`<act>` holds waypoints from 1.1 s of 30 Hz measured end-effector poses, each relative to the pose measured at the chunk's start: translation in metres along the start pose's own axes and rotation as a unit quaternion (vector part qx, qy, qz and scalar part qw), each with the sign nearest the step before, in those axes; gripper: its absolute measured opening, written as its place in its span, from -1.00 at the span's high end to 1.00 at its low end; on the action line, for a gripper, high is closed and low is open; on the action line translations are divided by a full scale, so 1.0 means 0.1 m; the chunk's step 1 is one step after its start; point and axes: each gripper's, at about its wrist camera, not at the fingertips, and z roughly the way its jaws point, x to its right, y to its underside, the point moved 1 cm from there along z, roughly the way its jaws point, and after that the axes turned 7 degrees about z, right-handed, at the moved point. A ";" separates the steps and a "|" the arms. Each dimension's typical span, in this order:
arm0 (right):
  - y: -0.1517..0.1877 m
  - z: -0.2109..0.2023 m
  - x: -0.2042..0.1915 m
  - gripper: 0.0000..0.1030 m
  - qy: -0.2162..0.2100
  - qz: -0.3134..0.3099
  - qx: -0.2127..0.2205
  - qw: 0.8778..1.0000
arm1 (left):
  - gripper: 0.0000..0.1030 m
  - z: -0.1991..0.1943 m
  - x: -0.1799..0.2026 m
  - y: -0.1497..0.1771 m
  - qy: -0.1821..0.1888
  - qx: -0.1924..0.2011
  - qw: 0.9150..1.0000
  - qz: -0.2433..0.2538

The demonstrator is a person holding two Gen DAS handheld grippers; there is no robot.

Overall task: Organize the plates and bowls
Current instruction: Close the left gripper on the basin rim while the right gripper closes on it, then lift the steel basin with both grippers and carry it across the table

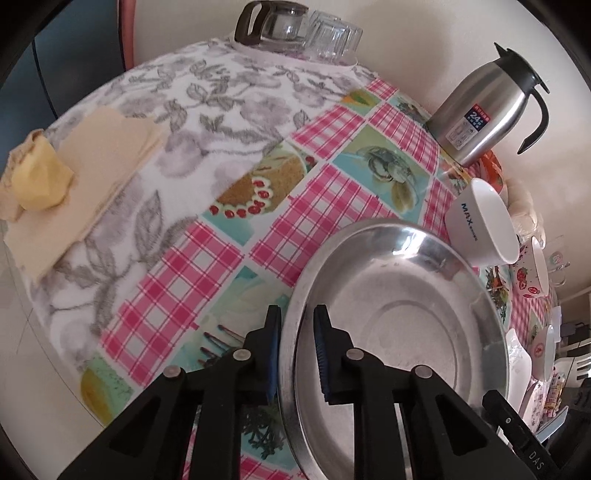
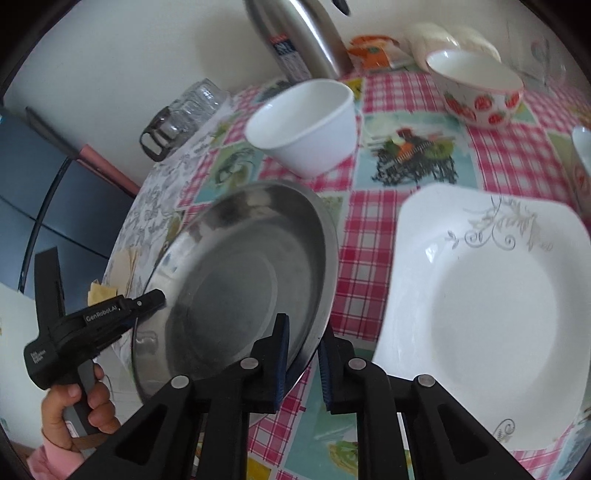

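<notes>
A round steel plate (image 1: 399, 317) is held tilted above the table, gripped on two sides. My left gripper (image 1: 295, 328) is shut on its left rim. My right gripper (image 2: 303, 343) is shut on its right rim; the steel plate also shows in the right wrist view (image 2: 240, 280). A white square plate with grey scrollwork (image 2: 487, 306) lies to the right of it. A plain white bowl (image 2: 306, 125) stands behind the steel plate. A strawberry-print bowl (image 2: 480, 88) stands at the back right.
A steel thermos jug (image 1: 484, 110) stands by the wall. A glass coffee pot (image 1: 273, 26) and upturned glasses (image 1: 332, 37) sit on a tray at the far end. Folded yellow cloths (image 1: 74, 177) lie on the grey floral cloth. More dishes (image 1: 535, 350) are at the right edge.
</notes>
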 end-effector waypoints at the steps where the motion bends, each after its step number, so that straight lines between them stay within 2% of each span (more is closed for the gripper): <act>1: 0.00 -0.02 0.01 0.69 -0.004 0.003 0.001 1.000 | 0.65 -0.03 0.01 0.00 0.001 0.001 1.000 0.000; 6: -0.01 -0.16 0.06 0.69 -0.016 0.009 0.013 1.000 | 0.65 -0.20 0.12 0.00 -0.001 0.011 1.000 0.007; 11: -0.05 -0.42 0.09 0.68 -0.028 0.011 0.048 0.998 | 0.65 -0.43 0.36 -0.06 0.002 0.030 0.999 0.021; 19: -0.10 -0.90 0.36 0.68 -0.029 0.039 0.106 0.993 | 0.65 -0.69 0.98 -0.12 0.016 0.047 0.997 0.058; 25: -0.12 -1.28 0.78 0.67 -0.001 0.067 0.148 0.987 | 0.65 -0.70 1.56 -0.03 0.036 0.046 0.994 0.091; 29: -0.10 -1.40 1.03 0.63 0.035 0.084 0.153 0.984 | 0.65 -0.59 1.86 0.06 0.045 0.037 0.994 0.095; 33: -0.08 -1.45 1.26 0.63 0.047 0.102 0.150 0.982 | 0.65 -0.40 2.02 0.17 0.058 0.019 0.994 0.089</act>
